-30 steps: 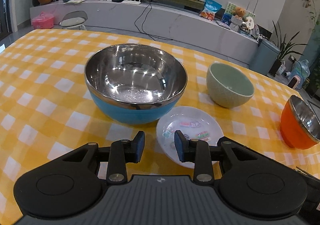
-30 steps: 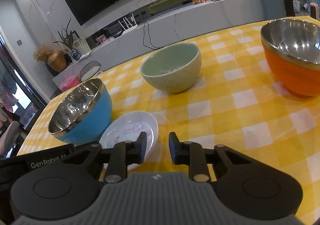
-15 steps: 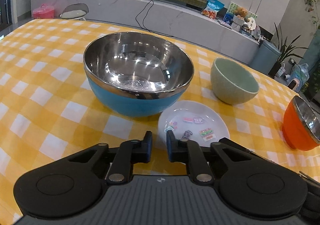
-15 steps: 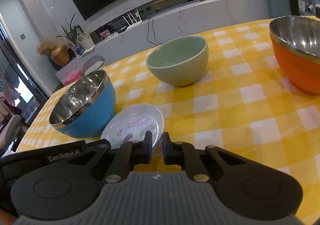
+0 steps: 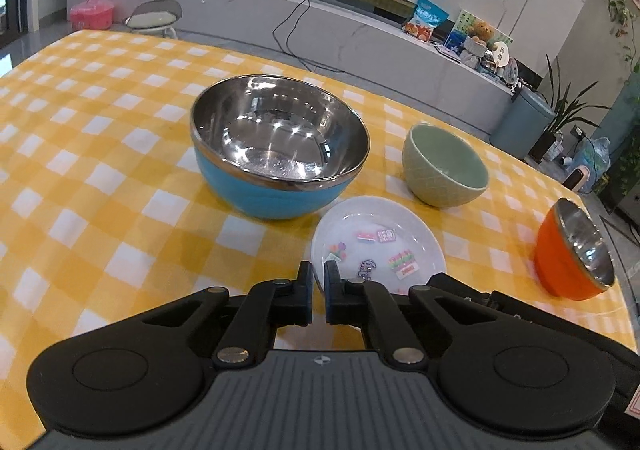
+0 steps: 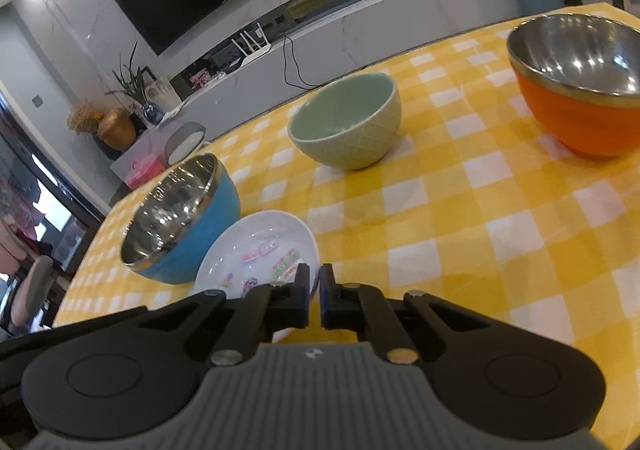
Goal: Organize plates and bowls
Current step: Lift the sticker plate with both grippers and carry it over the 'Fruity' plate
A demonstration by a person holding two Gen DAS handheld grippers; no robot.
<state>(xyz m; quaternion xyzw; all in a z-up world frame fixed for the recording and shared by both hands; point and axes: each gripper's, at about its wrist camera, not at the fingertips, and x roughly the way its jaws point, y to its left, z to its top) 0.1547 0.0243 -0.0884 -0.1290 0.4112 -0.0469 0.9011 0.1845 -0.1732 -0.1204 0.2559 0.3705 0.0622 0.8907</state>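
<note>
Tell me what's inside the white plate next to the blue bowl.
The white plate holds no food, only small colourful printed pictures on its surface. Its near edge is hidden behind the left gripper and, in the right wrist view, behind the right gripper.

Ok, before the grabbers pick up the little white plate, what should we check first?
1. Left gripper free: ok, nearly shut on nothing.
2. Right gripper free: ok, also nearly shut, holding nothing.
3. Jaws wide enough for the rim: not ok, open them first.
4. White plate flat on the tablecloth: ok.
5. Blue bowl clear of the plate: cannot tell, they sit very close.
6. Green bowl and orange bowl out of the way: ok.
</note>
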